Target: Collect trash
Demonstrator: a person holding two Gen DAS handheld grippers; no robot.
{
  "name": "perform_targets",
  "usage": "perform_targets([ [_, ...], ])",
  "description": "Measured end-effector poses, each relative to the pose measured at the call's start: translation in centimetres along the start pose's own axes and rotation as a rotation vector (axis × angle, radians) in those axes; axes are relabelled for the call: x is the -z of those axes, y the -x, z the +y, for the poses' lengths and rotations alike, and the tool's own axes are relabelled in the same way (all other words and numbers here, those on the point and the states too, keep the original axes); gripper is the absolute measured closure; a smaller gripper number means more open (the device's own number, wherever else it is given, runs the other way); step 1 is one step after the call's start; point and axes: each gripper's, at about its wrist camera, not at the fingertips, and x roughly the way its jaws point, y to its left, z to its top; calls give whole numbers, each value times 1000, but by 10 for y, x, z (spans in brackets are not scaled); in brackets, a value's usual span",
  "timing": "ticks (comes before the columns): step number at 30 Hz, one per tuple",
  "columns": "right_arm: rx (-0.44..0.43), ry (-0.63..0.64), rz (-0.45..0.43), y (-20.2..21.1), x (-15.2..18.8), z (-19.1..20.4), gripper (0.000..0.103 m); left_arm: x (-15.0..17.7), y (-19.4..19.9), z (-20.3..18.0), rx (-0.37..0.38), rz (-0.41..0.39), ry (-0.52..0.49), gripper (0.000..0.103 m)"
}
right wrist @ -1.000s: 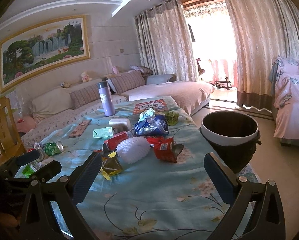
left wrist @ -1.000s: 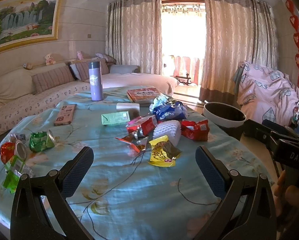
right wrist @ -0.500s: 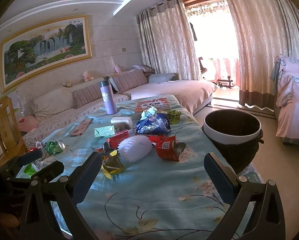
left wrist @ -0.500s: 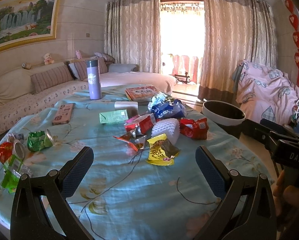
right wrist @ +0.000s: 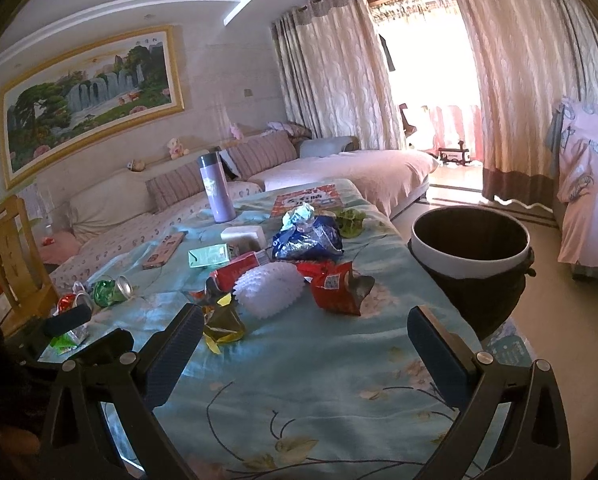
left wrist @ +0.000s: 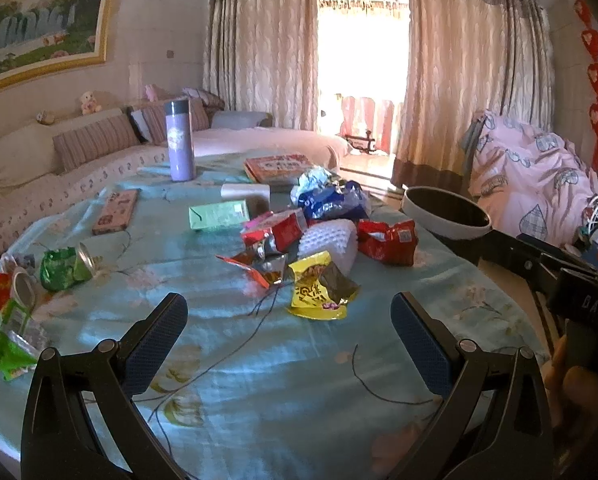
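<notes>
Left wrist: left gripper (left wrist: 289,322) wide open, empty.

A heap of wrappers (left wrist: 319,236) lies mid-frame on the table (left wrist: 259,380). A bottle (left wrist: 180,146) stands behind it, upper left of centre. Crushed cans (left wrist: 65,268) lie at the left edge. The bin (right wrist: 471,256) stands right of the table.

The table's cloth (left wrist: 259,380) is pale blue with a floral print. A yellow wrapper (left wrist: 319,292), a red packet (left wrist: 387,238) and a lilac flask (left wrist: 180,140) lie on it.
</notes>
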Motion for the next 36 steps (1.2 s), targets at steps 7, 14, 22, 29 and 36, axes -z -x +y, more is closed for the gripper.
perform_targets([
  [7,-16,-13,40,-17,-4,-10,10,-5,-27,-4,36,89,1,9],
  [14,-38,-51,147,-56,-6,-25,35,-7,-62,-6,35,175,1,21],
  [22,-48,-66,257,-102,-9,-42,51,-8,-99,-3,40,264,20,37],
  [29,-63,-44,317,-132,-10,-45,76,-2,-115,-5,69,325,23,66],
  [36,-100,-44,299,-123,-6,-44,95,-2,-106,-14,121,320,16,82],
])
